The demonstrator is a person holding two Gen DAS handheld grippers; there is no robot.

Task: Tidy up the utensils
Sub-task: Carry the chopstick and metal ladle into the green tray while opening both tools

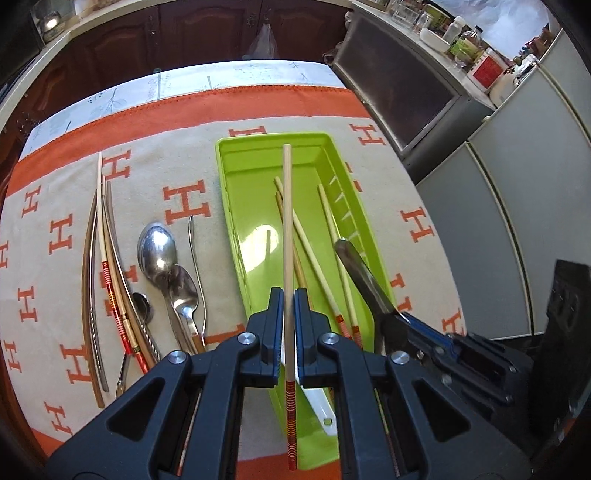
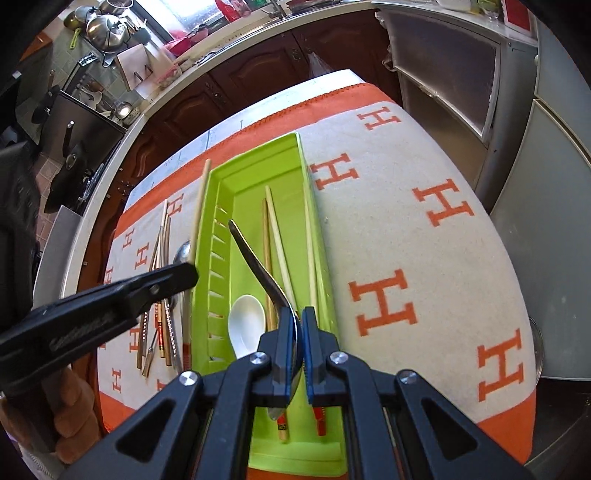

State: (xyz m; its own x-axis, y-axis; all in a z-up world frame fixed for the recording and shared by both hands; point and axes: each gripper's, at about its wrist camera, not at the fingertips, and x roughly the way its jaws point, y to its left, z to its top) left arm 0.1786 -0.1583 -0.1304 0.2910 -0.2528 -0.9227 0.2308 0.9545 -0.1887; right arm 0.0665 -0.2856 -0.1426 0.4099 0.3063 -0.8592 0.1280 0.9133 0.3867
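Note:
My left gripper [image 1: 289,295] is shut on a pale chopstick [image 1: 287,221] with a red striped end, held above the green tray [image 1: 236,221]. My right gripper [image 2: 297,314] is shut on a metal spoon [image 2: 255,258], its handle pointing forward over the tray [image 2: 201,240]. The tray holds several chopsticks [image 2: 275,236] and a white ceramic spoon [image 2: 245,325]. The right gripper [image 1: 406,328] and its spoon [image 1: 364,275] show at the tray's right edge in the left wrist view. The left gripper [image 2: 184,275] shows left of the tray in the right wrist view.
Left of the tray on the orange-and-beige H-pattern cloth [image 1: 184,199] lie metal spoons [image 1: 157,247], a thin metal handle [image 1: 195,266] and several chopsticks [image 1: 101,258]. Grey cabinets [image 1: 498,206] stand to the right, dark wood cabinets [image 1: 184,33] behind the table.

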